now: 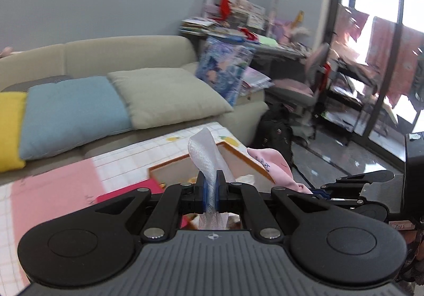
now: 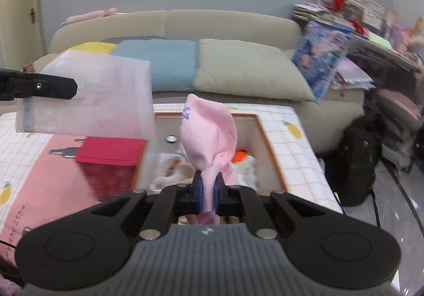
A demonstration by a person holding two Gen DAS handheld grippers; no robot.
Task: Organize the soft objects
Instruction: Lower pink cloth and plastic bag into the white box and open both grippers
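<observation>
Lowest in the right wrist view, the right gripper [image 2: 208,196] had its jaws pinched on the bunched end of a pink cloth [image 2: 209,136], which stood up from the grip at frame centre, held clear above the box rather than lying in it. Likewise, low in the left wrist view, the left gripper [image 1: 210,194] was clamped on a white mesh bag [image 1: 204,152]; seen from the right wrist, at middle left, the bag hung as a flat sheet, probably held out so its mouth could take the cloth, though no opening showed. Just beyond both sat an open white box [image 2: 267,142] with an orange rim, holding pale soft items and something orange. A red box [image 2: 111,151] lay to its left on the patterned tablecloth [image 2: 294,152]. Farthest, in the upper half, a sofa [image 2: 172,25] carried yellow, blue and beige cushions.
</observation>
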